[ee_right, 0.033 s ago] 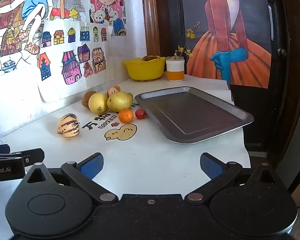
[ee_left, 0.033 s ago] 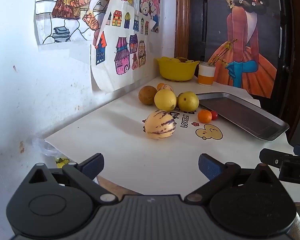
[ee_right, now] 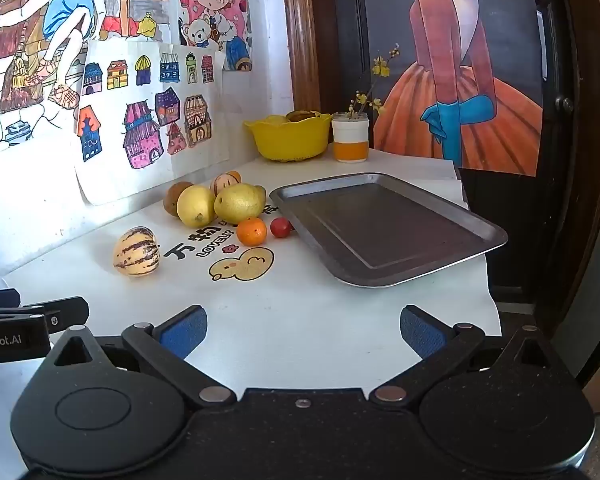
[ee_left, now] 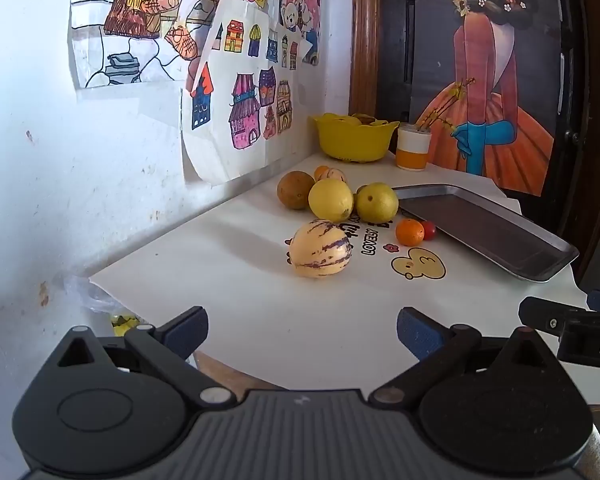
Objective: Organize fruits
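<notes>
From the left wrist view, the left tool (ee_left: pixel 302 330) hangs over the near edge of the white table (ee_left: pixel 260 312), its blue-padded fingers spread wide with nothing between them. Nearest lies a cream, purple-striped round melon (ee_left: pixel 320 248). Behind it two yellow lemons (ee_left: pixel 331 199) touch, a brown round fruit (ee_left: pixel 295 189) at their left. A small orange tangerine (ee_left: pixel 409 232) and a red cherry tomato (ee_left: pixel 429 230) sit just beside the grey metal tray (ee_left: pixel 556 246).

From the right wrist view, the right tool (ee_right: pixel 303 330) is likewise spread apart and holds nothing. The tray (ee_right: pixel 488 236) lies right of the fruit; a yellow plastic bowl (ee_right: pixel 290 140) stands at the back.
</notes>
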Demonstrator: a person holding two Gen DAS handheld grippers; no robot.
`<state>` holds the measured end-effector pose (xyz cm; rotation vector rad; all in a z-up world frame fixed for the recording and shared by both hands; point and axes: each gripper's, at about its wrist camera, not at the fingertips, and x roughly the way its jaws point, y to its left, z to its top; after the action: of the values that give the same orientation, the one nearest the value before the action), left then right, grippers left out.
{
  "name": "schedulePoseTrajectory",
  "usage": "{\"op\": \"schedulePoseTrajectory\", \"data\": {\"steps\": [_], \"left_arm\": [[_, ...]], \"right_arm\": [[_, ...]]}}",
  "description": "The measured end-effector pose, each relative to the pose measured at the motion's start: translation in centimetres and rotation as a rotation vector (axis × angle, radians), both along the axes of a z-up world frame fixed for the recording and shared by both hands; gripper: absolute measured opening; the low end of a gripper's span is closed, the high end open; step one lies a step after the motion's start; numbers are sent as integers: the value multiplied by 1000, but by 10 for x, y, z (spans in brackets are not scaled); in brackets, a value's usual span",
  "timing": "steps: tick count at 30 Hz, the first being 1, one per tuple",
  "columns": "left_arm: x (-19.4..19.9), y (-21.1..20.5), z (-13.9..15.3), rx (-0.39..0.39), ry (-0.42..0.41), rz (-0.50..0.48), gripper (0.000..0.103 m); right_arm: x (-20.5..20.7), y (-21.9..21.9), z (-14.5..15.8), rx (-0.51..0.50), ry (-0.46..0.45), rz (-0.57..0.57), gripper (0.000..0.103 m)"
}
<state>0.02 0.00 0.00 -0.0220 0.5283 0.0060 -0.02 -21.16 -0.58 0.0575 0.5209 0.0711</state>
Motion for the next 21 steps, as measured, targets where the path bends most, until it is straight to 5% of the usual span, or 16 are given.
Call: {"op": "schedulePoseTrajectory", "data": {"steps": [21], "left_arm": [[2,0,-4,3,14,-1,103]], "right_arm": [[2,0,-1,5,6,0,102]]}}
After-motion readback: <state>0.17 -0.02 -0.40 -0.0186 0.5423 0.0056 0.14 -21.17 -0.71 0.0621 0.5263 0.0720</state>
